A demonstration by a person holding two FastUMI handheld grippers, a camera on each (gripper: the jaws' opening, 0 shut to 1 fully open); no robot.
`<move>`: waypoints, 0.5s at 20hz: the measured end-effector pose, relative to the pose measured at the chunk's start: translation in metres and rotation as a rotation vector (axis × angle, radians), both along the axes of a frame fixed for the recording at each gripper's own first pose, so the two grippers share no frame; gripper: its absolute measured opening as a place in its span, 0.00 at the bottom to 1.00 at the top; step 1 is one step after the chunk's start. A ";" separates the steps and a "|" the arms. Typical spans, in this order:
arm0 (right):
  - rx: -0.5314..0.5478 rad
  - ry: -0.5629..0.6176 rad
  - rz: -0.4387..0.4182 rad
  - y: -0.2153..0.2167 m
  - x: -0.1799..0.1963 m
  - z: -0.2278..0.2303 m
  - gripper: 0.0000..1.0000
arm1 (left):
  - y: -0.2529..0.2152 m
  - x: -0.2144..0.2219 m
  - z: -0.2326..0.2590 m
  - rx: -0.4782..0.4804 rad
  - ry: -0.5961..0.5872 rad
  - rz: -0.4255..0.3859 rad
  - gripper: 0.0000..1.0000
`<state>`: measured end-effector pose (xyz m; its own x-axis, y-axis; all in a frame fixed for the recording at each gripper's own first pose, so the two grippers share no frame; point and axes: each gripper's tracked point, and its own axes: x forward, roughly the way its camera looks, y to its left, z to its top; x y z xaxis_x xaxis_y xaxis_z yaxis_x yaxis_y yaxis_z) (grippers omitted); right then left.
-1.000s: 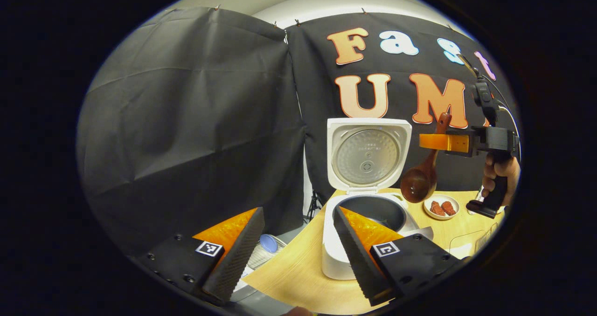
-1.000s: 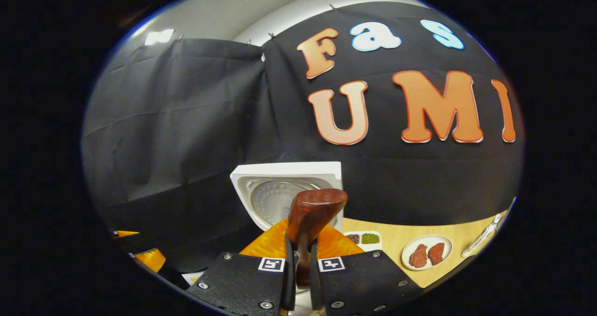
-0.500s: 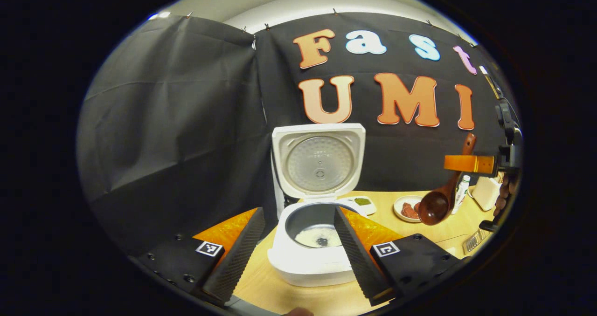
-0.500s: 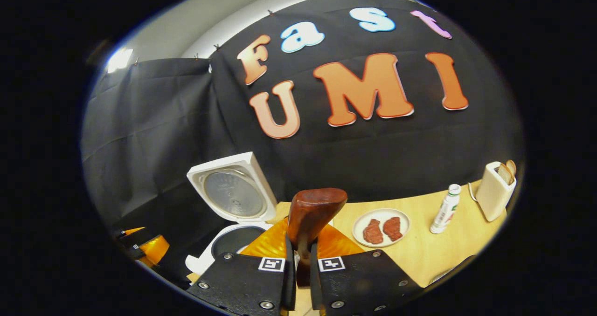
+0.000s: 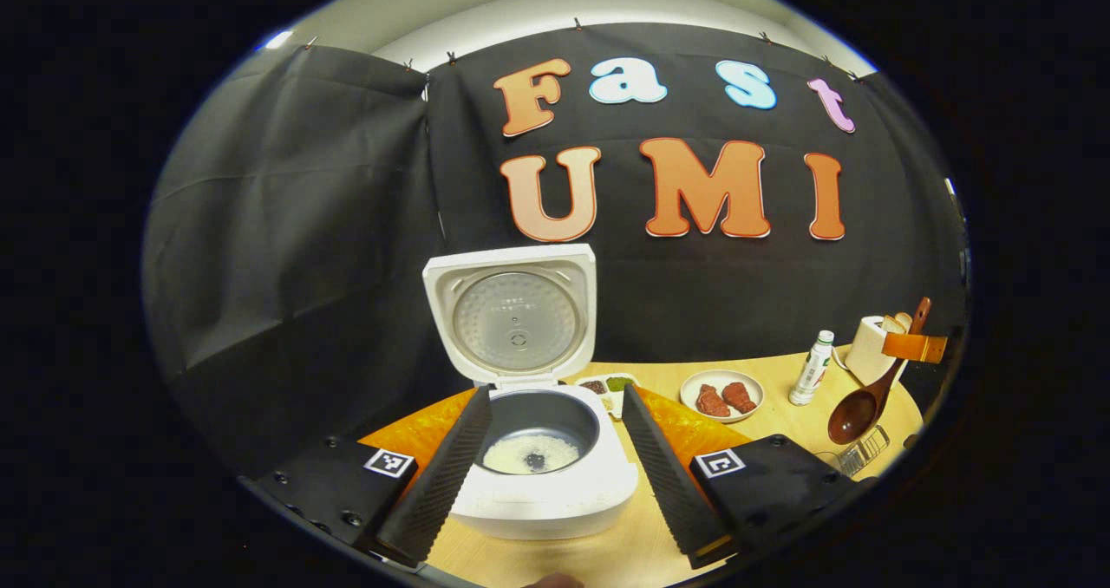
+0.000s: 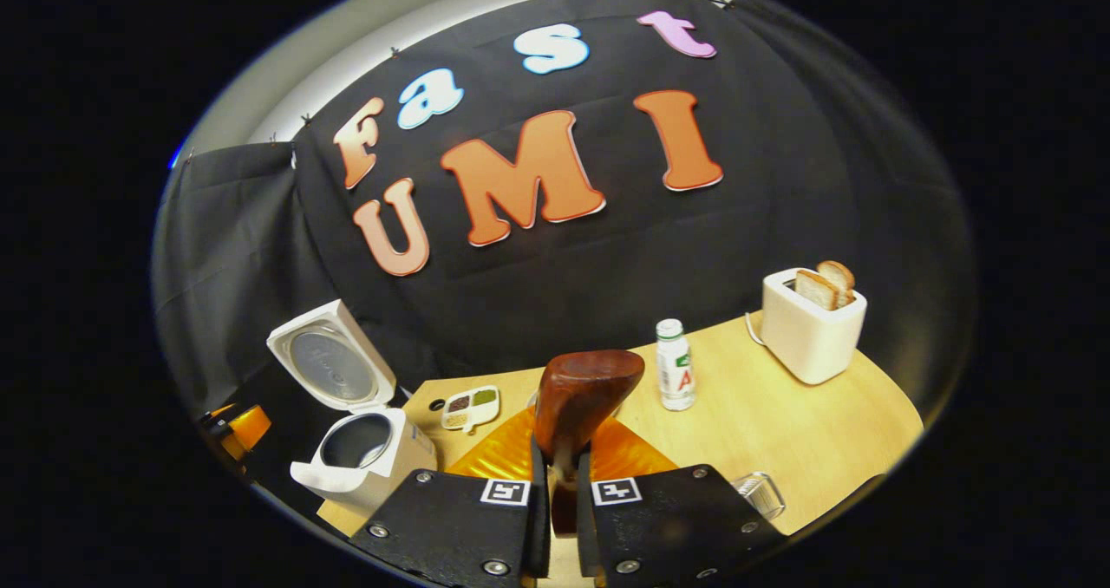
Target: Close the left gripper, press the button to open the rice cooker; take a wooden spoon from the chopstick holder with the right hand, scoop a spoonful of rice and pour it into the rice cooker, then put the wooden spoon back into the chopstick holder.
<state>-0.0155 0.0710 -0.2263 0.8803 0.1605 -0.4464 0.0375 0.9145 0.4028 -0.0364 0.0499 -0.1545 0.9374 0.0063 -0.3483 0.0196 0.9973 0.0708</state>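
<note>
Wooden spoon now far right, moved off cooker w/ rice inside; pinched by right gripper. Left gripper spread. Probably heading back to holder.

White cooker, dark spoon, pale wood table

The rice cooker shows white with a grey pot; wooden spoon glossy reddish-brown; toaster cream; tabletop light wood grain.

the pale wooden counter carries an open rice cooker, a small compartment dish and a plate of meat. a bottle, a toaster with bread and a wire holder also stand on it.
</note>
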 end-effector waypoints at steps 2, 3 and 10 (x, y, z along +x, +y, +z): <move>-0.004 0.013 -0.044 -0.026 -0.007 -0.008 0.12 | -0.009 0.003 0.005 0.010 -0.007 -0.016 1.00; -0.004 0.017 -0.067 -0.038 -0.009 -0.010 0.12 | -0.014 0.002 0.008 0.015 -0.009 -0.023 1.00; -0.002 0.055 -0.168 -0.105 -0.026 -0.034 0.12 | -0.029 0.003 0.014 0.026 -0.001 -0.039 1.00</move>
